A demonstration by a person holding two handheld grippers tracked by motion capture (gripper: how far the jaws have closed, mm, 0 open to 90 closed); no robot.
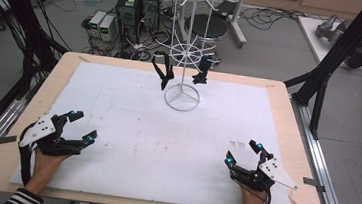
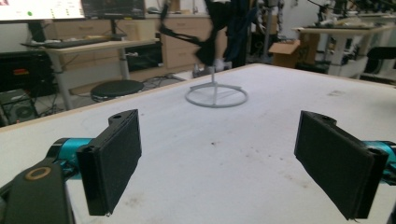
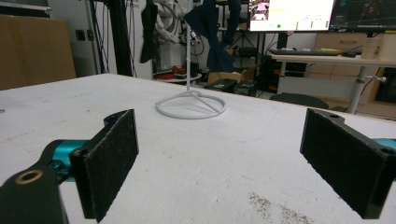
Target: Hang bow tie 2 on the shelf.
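Observation:
A white wire display stand (image 1: pixel 188 37) rises from a ring base (image 1: pixel 182 97) at the back middle of the table. Two dark items hang from its lower arms, one on the left (image 1: pixel 163 71) and one on the right (image 1: pixel 202 69). My left gripper (image 1: pixel 82 125) rests near the front left of the white mat, open, nothing between its pads (image 2: pixel 114 163). My right gripper (image 1: pixel 242 152) sits near the front right, open and empty too. The ring base (image 2: pixel 216 95) lies ahead in the left gripper view, and the same base (image 3: pixel 190 106) lies ahead in the right gripper view.
A white mat (image 1: pixel 166 130) covers most of the wooden table (image 1: pixel 289 107). Black frame struts (image 1: pixel 334 51) stand at the right and left edges. Computers (image 1: pixel 138 7), a stool (image 1: pixel 209 27) and cables lie on the floor beyond the far edge.

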